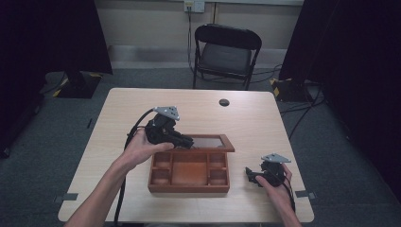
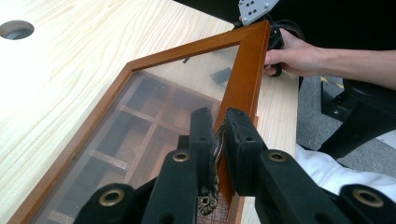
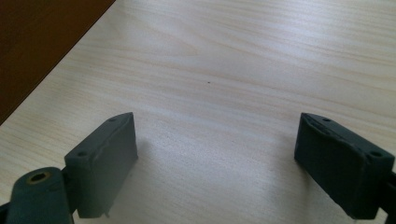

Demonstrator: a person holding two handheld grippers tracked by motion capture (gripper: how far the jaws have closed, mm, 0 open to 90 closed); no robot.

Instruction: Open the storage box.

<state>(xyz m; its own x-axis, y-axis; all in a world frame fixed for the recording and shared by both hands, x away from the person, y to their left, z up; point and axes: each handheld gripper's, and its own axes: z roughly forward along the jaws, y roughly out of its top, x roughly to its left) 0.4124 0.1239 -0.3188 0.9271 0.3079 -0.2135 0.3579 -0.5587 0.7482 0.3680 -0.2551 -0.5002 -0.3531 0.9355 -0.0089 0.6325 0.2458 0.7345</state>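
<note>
The left gripper (image 2: 218,135) has its jaws pinched on the small brass handle (image 2: 215,154) at the front edge of the glass-paned lid (image 2: 187,88), holding it lifted off the wooden box (image 1: 189,172) near the table's (image 1: 118,118) middle, likely to open it fully. Right of the box, the right gripper (image 3: 215,154) rests on the table, jaws wide and empty, seemingly waiting.

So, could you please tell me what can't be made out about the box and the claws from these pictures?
- Lid handle, left gripper view: mostly covered by the left claw shut on it.
- Wooden box compartments, high view: too small to tell contents; left gripper view: blurred by the glass lid.
- Box, right gripper view: cut off by the left edge beyond the open right claw.
</note>
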